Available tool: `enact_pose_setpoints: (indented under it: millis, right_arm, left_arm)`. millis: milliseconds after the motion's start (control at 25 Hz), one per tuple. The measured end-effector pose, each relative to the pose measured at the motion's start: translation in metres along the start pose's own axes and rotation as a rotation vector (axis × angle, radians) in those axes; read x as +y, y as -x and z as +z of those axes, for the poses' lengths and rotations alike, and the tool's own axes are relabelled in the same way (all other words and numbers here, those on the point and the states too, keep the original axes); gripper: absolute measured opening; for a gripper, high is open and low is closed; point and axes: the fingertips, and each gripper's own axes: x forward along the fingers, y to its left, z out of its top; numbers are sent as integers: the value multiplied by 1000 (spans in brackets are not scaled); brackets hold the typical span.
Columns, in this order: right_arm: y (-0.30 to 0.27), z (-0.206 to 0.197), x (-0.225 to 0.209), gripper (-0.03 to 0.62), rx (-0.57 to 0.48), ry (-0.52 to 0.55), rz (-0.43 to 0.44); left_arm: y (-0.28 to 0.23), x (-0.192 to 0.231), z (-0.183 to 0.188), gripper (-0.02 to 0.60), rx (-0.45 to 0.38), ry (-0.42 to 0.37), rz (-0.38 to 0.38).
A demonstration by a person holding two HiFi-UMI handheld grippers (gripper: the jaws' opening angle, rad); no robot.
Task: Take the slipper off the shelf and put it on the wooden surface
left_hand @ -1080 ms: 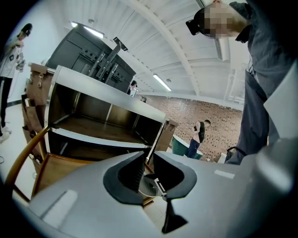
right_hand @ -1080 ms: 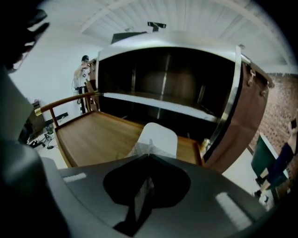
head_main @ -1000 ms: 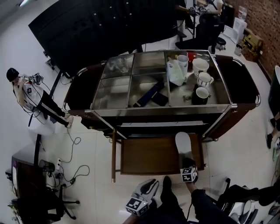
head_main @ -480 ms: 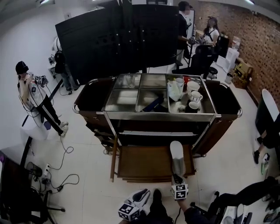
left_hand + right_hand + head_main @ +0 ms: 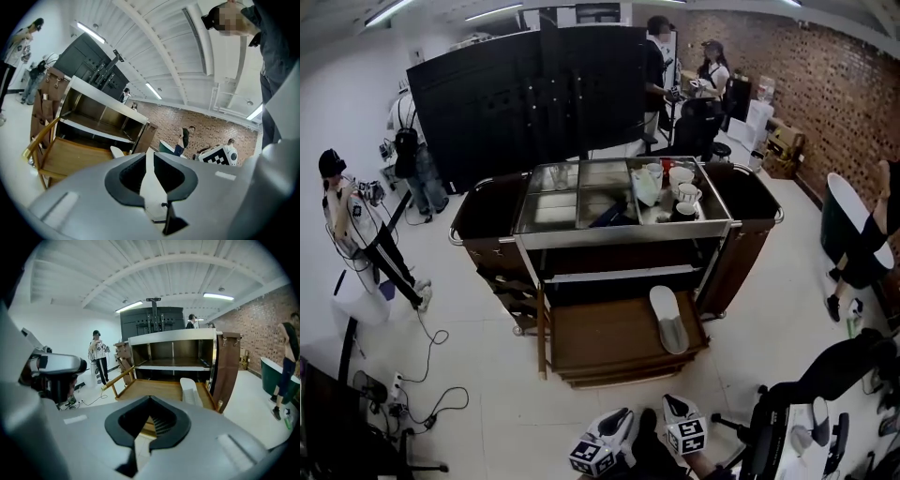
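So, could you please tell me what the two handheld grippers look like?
Both the left gripper and right gripper have pale grey bodies with dark grey jaw linings, and each carries a white cube with black square markers.

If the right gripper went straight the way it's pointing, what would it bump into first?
Most likely the cart's lower shelf. The right gripper, jaws shut and empty, aims over the wooden surface, passing left of the slipper. Depth is hard to judge here.
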Motion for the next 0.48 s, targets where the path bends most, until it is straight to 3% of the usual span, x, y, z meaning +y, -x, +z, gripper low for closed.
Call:
enact_pose_setpoints:
  millis: [280,480]
  right_arm:
    - [40,-27,15,0,34,-62,1]
    - [58,-14,1,0,-22,-50,3]
  left_arm:
    - [4,-29,-26,69,54,-2,-40]
    - [-12,-37,-21,67,35,-47,-46]
